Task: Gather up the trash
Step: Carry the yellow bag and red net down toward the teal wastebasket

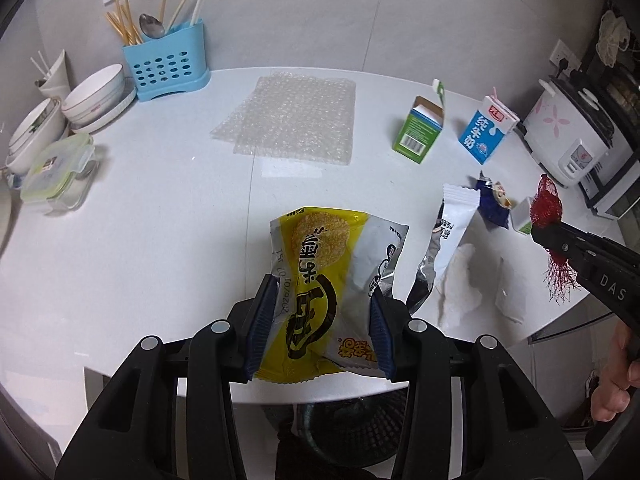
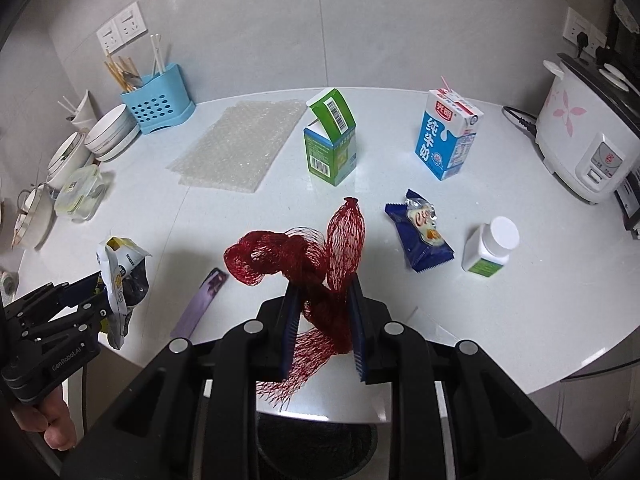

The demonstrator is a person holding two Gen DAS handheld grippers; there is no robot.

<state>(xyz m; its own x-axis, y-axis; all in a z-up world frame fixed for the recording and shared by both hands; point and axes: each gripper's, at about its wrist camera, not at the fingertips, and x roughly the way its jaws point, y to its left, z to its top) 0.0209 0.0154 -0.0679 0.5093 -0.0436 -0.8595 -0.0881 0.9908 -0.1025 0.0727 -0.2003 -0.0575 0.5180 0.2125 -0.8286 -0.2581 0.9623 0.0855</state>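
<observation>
My left gripper [image 1: 322,292] is shut on a yellow and silver snack wrapper [image 1: 316,248], held up over the white table's front edge [image 1: 160,320]. My right gripper [image 2: 323,286] is shut on a bunched red mesh net [image 2: 280,256], also lifted off the table. In the right wrist view the left gripper [image 2: 100,294] shows at the far left with the wrapper [image 2: 120,276]. In the left wrist view the right gripper [image 1: 540,236] shows at the right with the net [image 1: 544,206]. A dark basket bin [image 1: 352,428] stands below the table edge, under both grippers.
On the table lie bubble wrap [image 2: 236,148], an open green box [image 2: 330,152], a blue milk carton [image 2: 448,136], a blue candy wrapper [image 2: 420,236], a white bottle [image 2: 492,250], a white sachet [image 1: 452,224] and tissue [image 1: 456,280]. Bowls [image 1: 96,96], a utensil holder [image 1: 168,68] and a rice cooker [image 2: 580,140] line the back.
</observation>
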